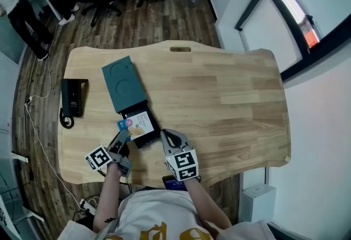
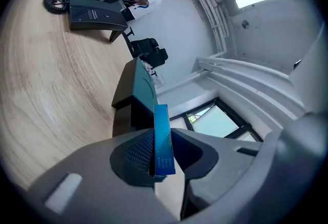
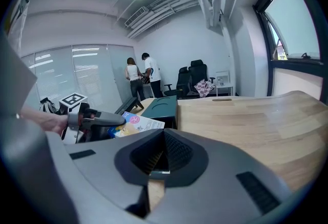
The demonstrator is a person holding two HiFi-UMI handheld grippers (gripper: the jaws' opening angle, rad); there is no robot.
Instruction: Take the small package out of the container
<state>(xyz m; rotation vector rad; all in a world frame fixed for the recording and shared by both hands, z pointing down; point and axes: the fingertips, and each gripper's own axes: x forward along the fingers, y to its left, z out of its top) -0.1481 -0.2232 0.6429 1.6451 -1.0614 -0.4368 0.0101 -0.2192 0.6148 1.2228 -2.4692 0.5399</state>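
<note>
Head view: the wooden table [image 1: 230,96] is carrying a dark green container [image 1: 125,86] with its drawer pulled out toward the person, and a white printed leaflet [image 1: 140,122] is lying in the drawer. The left gripper [image 1: 122,140] is sitting at the near left corner of the container, holding the small package [image 1: 124,134] just off the drawer edge; it looks already clear of the container, or nearly. The right gripper [image 1: 169,138] is waiting at the container's near right corner, probably to steady the drawer while the other one is pulling. A black desk device [image 1: 73,97] is lying left of the container, not involved. Left gripper view: the jaws of the left gripper [image 2: 163,160] are clamping the blue small package [image 2: 163,141] by its two flat faces, so it is standing on edge, likely because a thin flat pack is easiest to pinch that way. The container [image 2: 141,92] is showing beyond it, the table [image 2: 51,89] to the side. Right gripper view: the right gripper [image 3: 156,159] is showing its jaws together with nothing between them, pointing at the container [image 3: 161,105] and leaflet [image 3: 141,123].
</note>
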